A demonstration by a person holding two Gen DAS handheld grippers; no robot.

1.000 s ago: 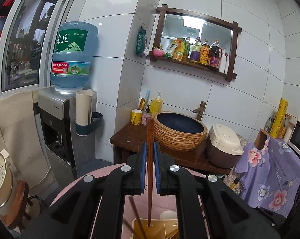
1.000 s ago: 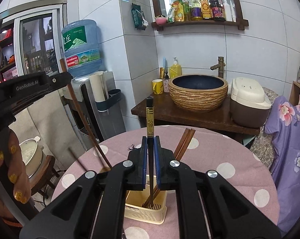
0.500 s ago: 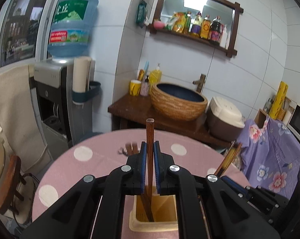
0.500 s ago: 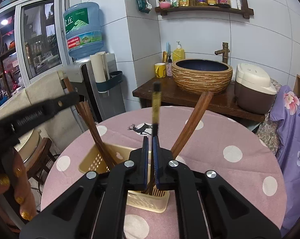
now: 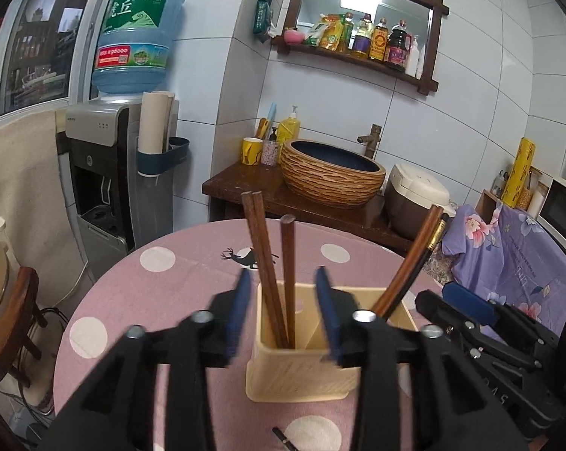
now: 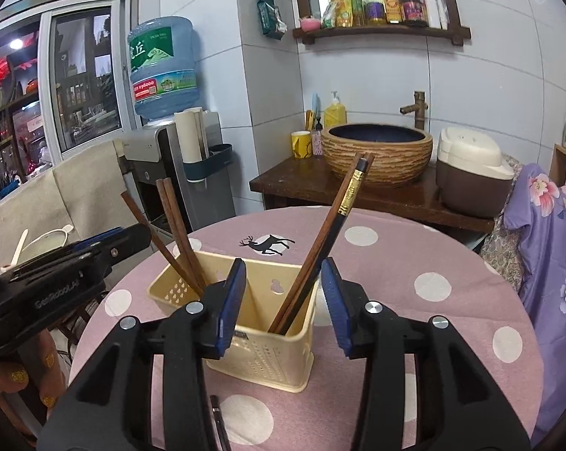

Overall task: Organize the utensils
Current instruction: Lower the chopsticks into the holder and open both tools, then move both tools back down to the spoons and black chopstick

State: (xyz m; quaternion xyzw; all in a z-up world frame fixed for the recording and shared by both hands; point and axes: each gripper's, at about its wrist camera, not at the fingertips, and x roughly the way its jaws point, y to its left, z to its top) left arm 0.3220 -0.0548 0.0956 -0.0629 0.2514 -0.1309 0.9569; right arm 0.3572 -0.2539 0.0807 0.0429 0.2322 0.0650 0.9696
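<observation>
Both claws have just opened, dropping chopsticks into the holder (image 5: pixel 301 372); left gripper (image 5: pixel 283 312) and right gripper (image 6: pixel 283 297) gape empty. One, maybe a chopstick (image 6: pixel 219 424), lies at six o'clock.

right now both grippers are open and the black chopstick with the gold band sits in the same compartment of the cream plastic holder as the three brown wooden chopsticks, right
Not quite. The black chopstick with the gold band stands in the other compartment of the cream plastic holder, beside a brown one, apart from the three brown wooden chopsticks; the right wrist view shows it. Both grippers are open.

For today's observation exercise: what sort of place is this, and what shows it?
Probably a home kitchen or dining corner: a water dispenser, a shelf of sauce bottles, and a rice cooker.
</observation>
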